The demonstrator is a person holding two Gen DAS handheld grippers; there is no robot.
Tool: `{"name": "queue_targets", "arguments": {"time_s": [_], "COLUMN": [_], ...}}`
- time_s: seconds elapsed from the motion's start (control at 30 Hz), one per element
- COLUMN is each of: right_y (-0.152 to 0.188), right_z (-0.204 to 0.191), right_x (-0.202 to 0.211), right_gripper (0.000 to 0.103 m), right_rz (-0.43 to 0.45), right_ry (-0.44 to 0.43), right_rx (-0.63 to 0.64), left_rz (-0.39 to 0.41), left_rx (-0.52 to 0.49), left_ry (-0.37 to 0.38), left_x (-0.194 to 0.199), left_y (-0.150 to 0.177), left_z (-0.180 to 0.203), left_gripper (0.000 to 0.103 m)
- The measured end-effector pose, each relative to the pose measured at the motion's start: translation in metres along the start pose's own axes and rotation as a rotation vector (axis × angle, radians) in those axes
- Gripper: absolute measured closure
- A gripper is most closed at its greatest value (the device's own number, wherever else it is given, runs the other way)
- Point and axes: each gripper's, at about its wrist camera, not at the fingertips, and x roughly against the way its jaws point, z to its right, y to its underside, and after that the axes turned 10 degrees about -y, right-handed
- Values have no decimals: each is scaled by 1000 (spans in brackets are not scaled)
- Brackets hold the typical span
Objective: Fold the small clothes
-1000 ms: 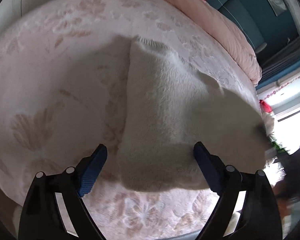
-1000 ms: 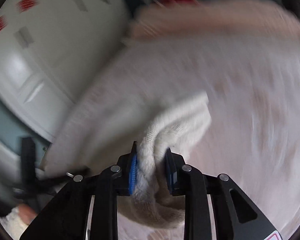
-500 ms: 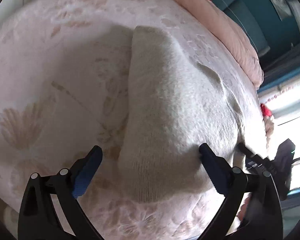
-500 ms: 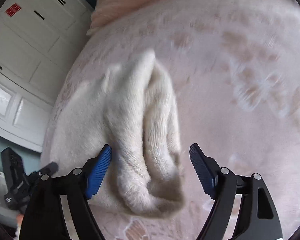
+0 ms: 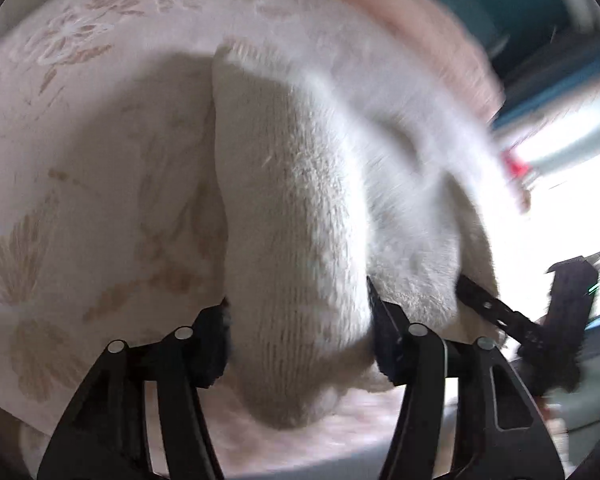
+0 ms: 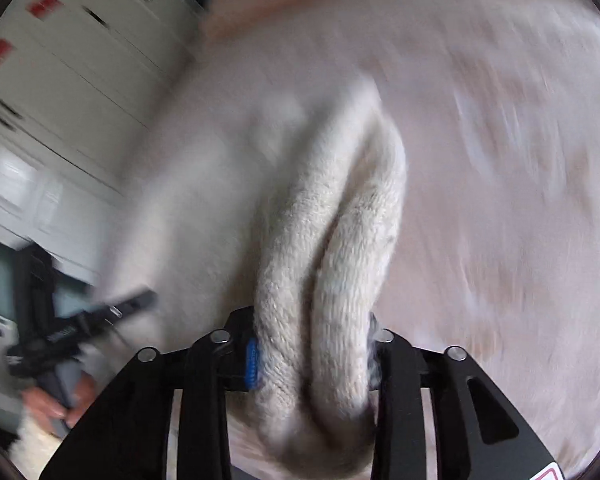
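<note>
Both grippers are closing on the near edge of the cream sweater, one per corner, presumably to lift that edge and fold it over. Left gripper brackets one thick fold of knit, jaws about half open, pads at the fabric. Right gripper is narrower, pinching two bunched ridges. The sweater lies on the pink floral bedspread, short of the peach duvet behind it. Fuzzy, thick, already doubled lengthwise; the far end is blurred.
</note>
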Motion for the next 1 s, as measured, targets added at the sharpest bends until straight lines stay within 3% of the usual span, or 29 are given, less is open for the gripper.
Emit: {"name": "queue_targets", "arguments": {"time_s": [0.07,0.13,0.3,0.43,0.5,0.7,1.0], "right_y": [10,13,23,34,58,99,136], "right_z": [7,-1,-39,-46,-41,-54,-54], "right_x": [-1,20,63,83,110,131,145], "right_gripper": [58,57,52,45,41,35,31], "right_rz": [35,103,220,256,272,302,340], "right_ry": [-6,5,179,254,275,315,359], "right_rx": [-44,-56,73,94,100,114,96], "left_rz": [54,78,245,334,365,368,434], "left_rx": [-5,10,-101,-189,-214,-235,-259], "left_ry": [-25,-51,-294,-383,-398,-401,-423], "left_x": [-1,14,77,103,113,118,119], "left_y": [9,9,17,35,48,79,122], "left_z": [2,0,17,47,56,82,103], "left_gripper": [33,31,23,12,7,6,6]}}
